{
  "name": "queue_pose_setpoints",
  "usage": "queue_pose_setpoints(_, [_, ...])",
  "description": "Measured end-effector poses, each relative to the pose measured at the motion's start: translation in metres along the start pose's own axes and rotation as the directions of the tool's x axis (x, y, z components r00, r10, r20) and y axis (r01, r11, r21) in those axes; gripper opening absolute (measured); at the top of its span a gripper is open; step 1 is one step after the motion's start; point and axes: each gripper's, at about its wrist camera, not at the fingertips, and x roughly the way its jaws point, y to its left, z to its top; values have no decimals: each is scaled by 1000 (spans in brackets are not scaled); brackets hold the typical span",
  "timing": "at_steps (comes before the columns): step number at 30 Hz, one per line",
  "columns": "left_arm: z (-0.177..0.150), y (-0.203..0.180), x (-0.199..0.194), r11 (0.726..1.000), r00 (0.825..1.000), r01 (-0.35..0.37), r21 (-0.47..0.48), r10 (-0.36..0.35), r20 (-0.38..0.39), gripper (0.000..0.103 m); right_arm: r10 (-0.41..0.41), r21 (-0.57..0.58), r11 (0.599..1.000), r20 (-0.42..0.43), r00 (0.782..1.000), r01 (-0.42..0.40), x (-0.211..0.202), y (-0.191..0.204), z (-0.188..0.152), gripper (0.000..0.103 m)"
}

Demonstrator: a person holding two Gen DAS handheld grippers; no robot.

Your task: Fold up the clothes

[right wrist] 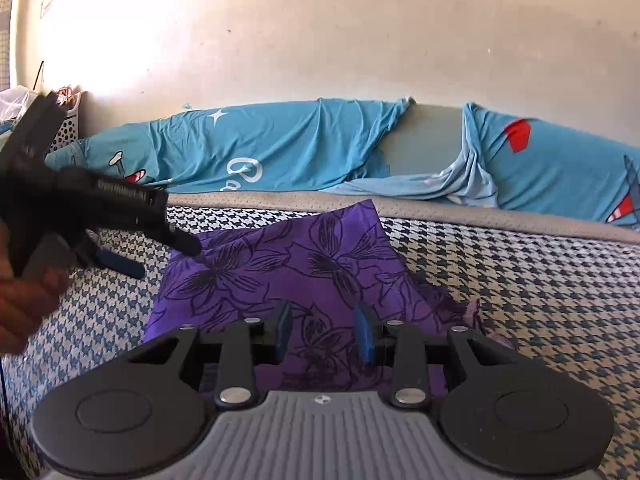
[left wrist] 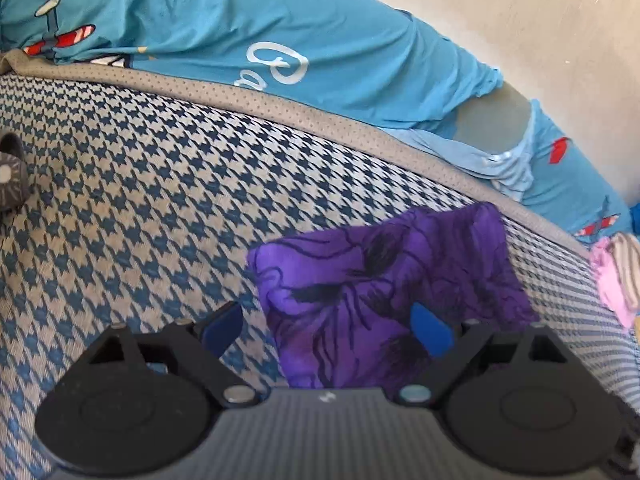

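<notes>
Right wrist view: both grippers' jaws stand apart, empty, over the folded purple cloth [right wrist: 288,264].

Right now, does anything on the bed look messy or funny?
Yes. The blue sheet along the wall has pulled apart, leaving a bare grey patch showing, with pale bunched fabric below it. The purple cloth lies fairly flat, though its right edge is rumpled.

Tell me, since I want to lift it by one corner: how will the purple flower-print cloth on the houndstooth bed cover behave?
The purple flower-print cloth looks thin and creased, so it will probably droop, not hold shape. Its folded layers may slide apart. It seems light, and would likely bunch up if pushed across the houndstooth bed cover.
</notes>
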Motion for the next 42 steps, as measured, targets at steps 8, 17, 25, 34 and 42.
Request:
queue_pose_setpoints(8, [-1, 5, 32, 998, 998, -62, -28, 61, -16, 99, -117, 112, 985, -116, 986, 130, 23, -22, -7, 34])
queue_pose_setpoints(17, [-5, 7, 51, 996, 996, -84, -22, 83, -36, 103, -150, 222, 956, -192, 970, 192, 35, -41, -24, 43])
queue_pose_setpoints(25, [-6, 8, 52, 997, 996, -79, -6, 79, -38, 103, -191, 276, 927, -231, 954, 253, 37, -47, -28, 59])
queue_pose_setpoints(34, [-12, 6, 21, 988, 987, -145, 53, 141, 83, 103, -208, 319, 910, -199, 957, 264, 22, -50, -20, 59])
queue_pose_setpoints(42, [-31, -1, -13, 989, 993, -70, 133, 56, 107, 103, -256, 348, 890, -151, 955, 293, -4, -37, -12, 67])
